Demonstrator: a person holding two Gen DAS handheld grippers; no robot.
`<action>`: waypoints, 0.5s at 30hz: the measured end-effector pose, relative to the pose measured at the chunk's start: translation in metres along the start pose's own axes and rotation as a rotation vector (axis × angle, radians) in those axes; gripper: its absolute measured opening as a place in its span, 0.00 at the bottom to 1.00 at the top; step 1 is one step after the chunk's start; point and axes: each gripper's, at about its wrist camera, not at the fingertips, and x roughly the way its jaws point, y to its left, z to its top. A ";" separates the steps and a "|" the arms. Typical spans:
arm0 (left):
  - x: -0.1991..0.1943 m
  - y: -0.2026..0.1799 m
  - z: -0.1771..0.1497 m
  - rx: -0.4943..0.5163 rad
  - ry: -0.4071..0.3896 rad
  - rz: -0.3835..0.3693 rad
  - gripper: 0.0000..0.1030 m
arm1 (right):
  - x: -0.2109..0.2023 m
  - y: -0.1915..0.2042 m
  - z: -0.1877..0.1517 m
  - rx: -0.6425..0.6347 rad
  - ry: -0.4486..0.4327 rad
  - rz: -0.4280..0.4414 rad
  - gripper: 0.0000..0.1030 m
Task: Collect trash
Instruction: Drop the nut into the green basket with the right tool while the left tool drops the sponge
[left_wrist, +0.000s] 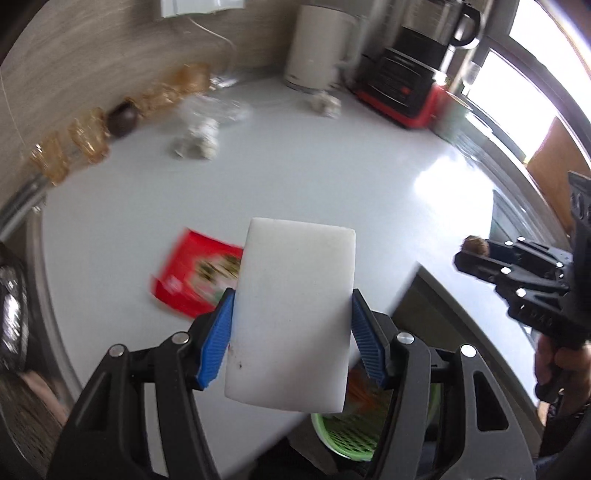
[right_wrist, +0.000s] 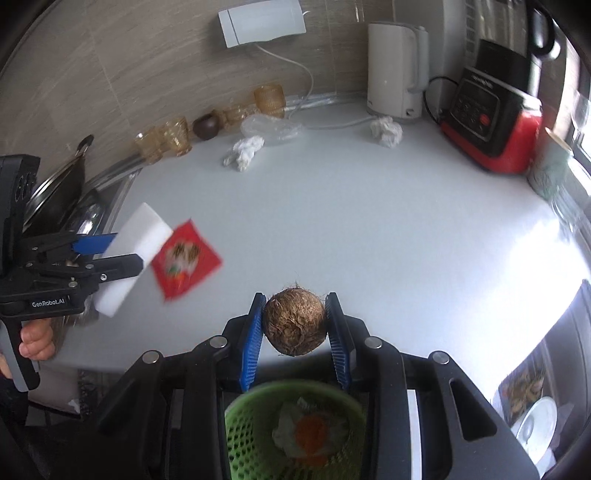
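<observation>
Left tool (left_wrist: 291, 325) pinches smooth white foam block (left_wrist: 295, 314). Right tool (right_wrist: 294, 325) pinches round, hairy brown husk (right_wrist: 294, 322). Green mesh basket (right_wrist: 251, 443) below; glossy counter (right_wrist: 369, 229).

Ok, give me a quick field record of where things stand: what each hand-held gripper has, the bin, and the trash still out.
left hand-held gripper: shut on white sponge
right hand-held gripper: shut on brown hairy ball, above the bin
green bin: below counter edge, already holds crumpled paper and something orange
red packet: flat on counter
crumpled tissues: one near the glasses, one by the kettle
clear plastic wrap: by back wall
</observation>
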 end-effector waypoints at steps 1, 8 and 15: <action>0.000 -0.010 -0.007 -0.002 0.008 -0.015 0.57 | -0.004 -0.001 -0.008 0.001 0.006 0.006 0.32; -0.002 -0.062 -0.036 0.042 0.048 -0.012 0.57 | -0.024 -0.012 -0.056 -0.023 0.063 0.027 0.32; -0.007 -0.096 -0.058 0.059 0.059 0.019 0.57 | -0.027 -0.020 -0.094 -0.091 0.143 0.070 0.32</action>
